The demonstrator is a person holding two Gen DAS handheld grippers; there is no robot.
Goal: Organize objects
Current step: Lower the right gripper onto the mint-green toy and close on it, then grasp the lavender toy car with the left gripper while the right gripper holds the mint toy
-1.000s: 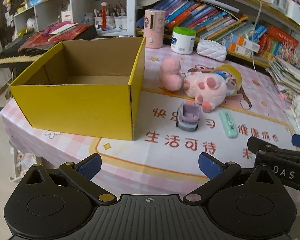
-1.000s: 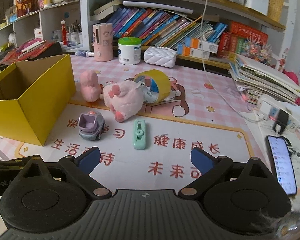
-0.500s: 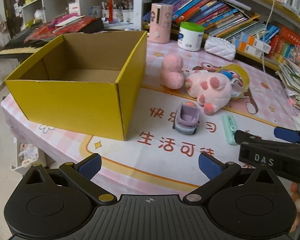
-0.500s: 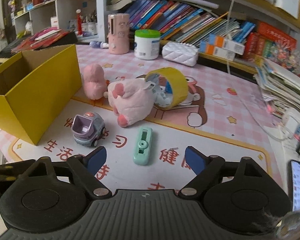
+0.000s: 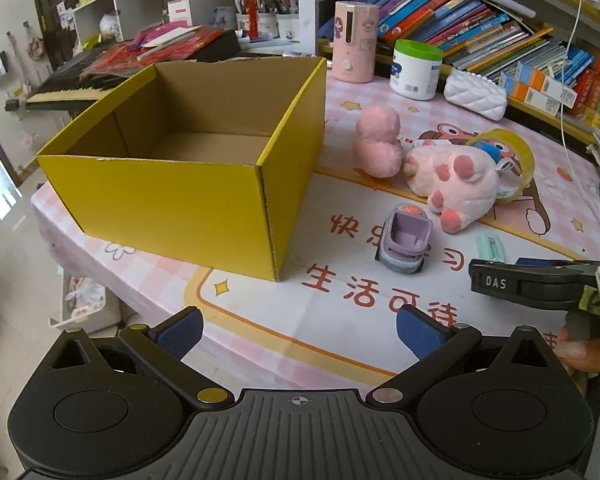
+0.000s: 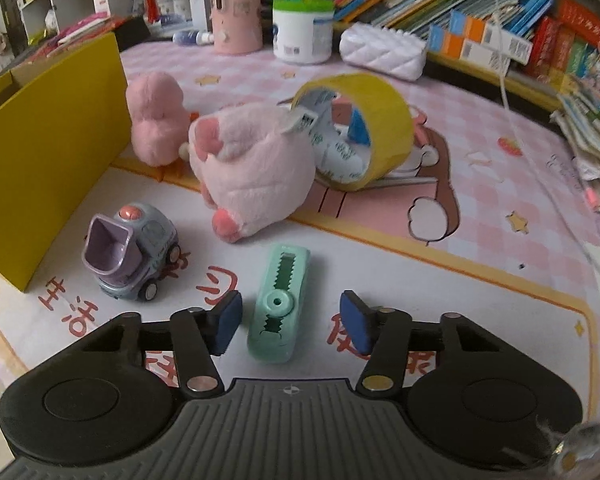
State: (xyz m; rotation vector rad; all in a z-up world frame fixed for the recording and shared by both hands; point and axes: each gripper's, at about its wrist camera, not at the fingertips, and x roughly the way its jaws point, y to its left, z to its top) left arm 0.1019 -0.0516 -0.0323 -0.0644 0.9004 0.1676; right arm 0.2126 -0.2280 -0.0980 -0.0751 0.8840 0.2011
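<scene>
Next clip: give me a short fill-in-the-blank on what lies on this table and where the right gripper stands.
1. The right gripper has its closing jaws on either side of the mint-green ____, not yet pressing it.
2. The cardboard box has a ____ outside.
3. The toy car lies between the box and the ____ case.
4. The roll of tape stands behind the pink ____ toy.

Missing words: case; yellow; mint-green; plush

Both wrist views look steeply down, sharing the toy truck (image 5: 405, 243).
</scene>
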